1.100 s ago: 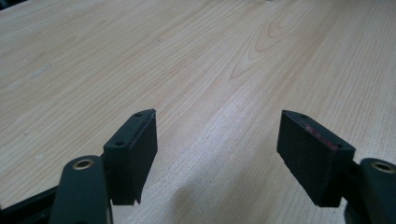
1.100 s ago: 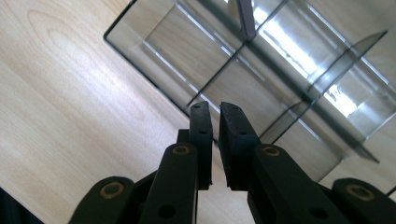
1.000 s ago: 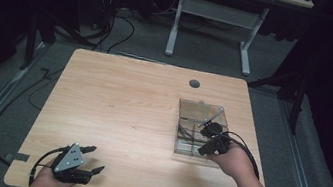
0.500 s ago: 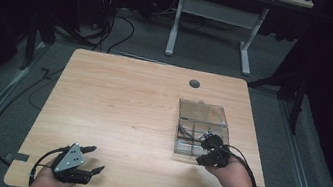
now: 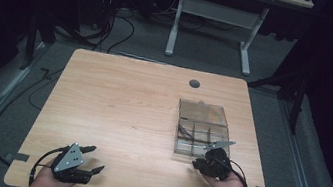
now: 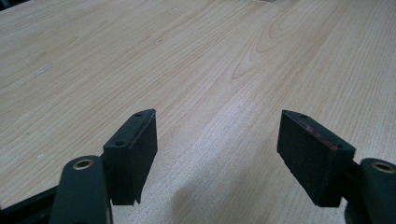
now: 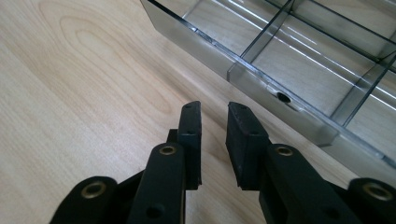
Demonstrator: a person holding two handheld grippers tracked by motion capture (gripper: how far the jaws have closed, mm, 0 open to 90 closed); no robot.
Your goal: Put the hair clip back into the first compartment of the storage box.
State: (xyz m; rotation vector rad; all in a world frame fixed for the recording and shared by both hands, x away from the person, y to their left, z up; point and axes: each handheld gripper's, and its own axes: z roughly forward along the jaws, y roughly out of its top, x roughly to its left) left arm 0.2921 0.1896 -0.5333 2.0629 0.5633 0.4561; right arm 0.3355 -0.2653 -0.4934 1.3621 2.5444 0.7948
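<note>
Right tongs [image 5: 204,165] have backed off, compartment box [image 5: 203,129] just ahead.

Clear plastic organiser box [image 5: 201,135], smoke-tinted, rectangular, lid open. Sits flat on the right half of the wooden bench [image 5: 121,111], near the right edge. Tray split by thin walls into small square compartments; contents too dim to tell. Lid hinged back flat on the far side. Small round hole in the near front wall, seen in the right tool view [image 7: 283,97].
</note>
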